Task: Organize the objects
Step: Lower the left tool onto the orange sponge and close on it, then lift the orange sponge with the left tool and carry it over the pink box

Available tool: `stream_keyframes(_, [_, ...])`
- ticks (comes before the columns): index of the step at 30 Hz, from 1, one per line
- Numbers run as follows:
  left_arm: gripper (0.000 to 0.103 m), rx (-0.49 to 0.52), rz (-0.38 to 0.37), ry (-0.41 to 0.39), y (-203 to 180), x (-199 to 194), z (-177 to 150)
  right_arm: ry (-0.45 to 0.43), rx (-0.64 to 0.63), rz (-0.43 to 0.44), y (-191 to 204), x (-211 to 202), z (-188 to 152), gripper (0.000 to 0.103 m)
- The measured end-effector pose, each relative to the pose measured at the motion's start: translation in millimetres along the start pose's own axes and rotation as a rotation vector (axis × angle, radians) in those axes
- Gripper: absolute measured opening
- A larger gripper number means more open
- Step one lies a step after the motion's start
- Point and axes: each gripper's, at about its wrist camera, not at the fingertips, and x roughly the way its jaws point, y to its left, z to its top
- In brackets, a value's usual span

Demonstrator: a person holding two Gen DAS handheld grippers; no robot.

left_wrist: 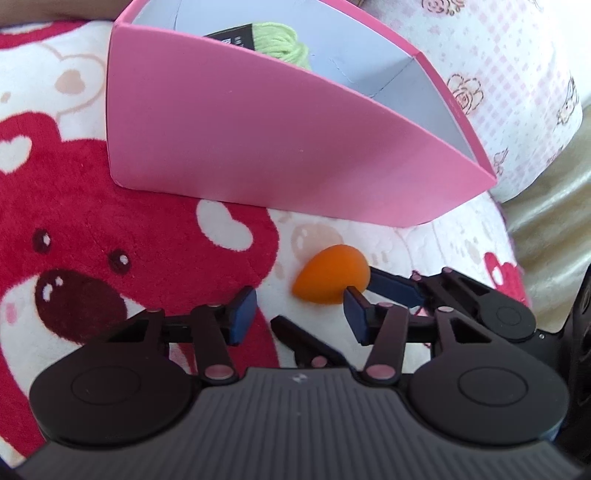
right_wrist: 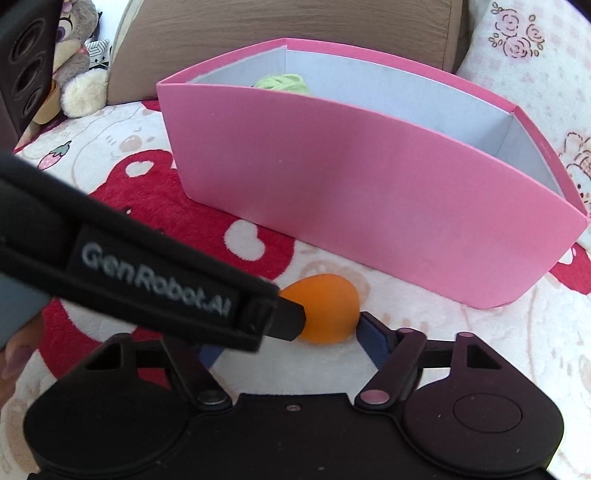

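An orange egg-shaped sponge (left_wrist: 331, 275) lies on the bear-print blanket (left_wrist: 92, 229) just in front of a pink box (left_wrist: 258, 147). A green yarn skein (left_wrist: 284, 40) lies inside the box. My left gripper (left_wrist: 299, 314) is open and empty, its right finger touching the sponge's near side. My right gripper (right_wrist: 284, 347) is open around the sponge (right_wrist: 325, 314), with its right pad (right_wrist: 373, 343) against the sponge's right side. The left gripper's body (right_wrist: 147, 273) crosses the right wrist view and hides my right gripper's left finger. The box (right_wrist: 369, 192) and yarn (right_wrist: 284, 83) show there too.
A pink floral pillow (left_wrist: 498, 74) lies right of the box. A brown cushion (right_wrist: 295, 22) stands behind it. A plush toy (right_wrist: 77, 59) sits at the far left by a dark speaker (right_wrist: 26, 62).
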Motion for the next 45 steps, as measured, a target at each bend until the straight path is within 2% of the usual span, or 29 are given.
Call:
stream_keyframes(5, [0.047,-0.01,-0.056,0.002,-3,1,0,0.0,-0.015,-0.008,1,1,0,0.065])
stream_keyframes(13, [0.047,0.016,-0.054,-0.015,-4,3,0,-0.005,-0.013,-0.009,0,0,1,0.059])
stream_keyframes(20, [0.052,-0.081,-0.093,0.01,9,9,-1,0.004,-0.015,-0.001,0,4,0,0.061])
stream_keyframes(23, [0.052,-0.061,-0.086,-0.008,5,12,-1,-0.004,0.025,0.001,-7,10,-3,0.062])
stream_keyframes(27, [0.05,-0.025,-0.092,-0.023,1,9,0,-0.008,0.078,0.026,-17,9,-1,0.056])
stream_keyframes(35, [0.05,0.065,-0.023,-0.023,-23,-1,-1,-0.007,0.065,0.028,-14,1,2,0.055])
stream_keyframes(39, [0.05,0.056,-0.033,-0.022,-25,-7,0,-0.008,0.091,0.041,-18,-4,3,0.055])
stream_keyframes(41, [0.05,0.051,-0.04,-0.021,-26,-12,0,-0.016,0.084,0.038,-1,-16,-4,0.055])
stream_keyframes(45, [0.05,0.071,-0.053,-0.026,-33,-24,1,-0.031,0.097,0.042,1,-29,-3,0.055])
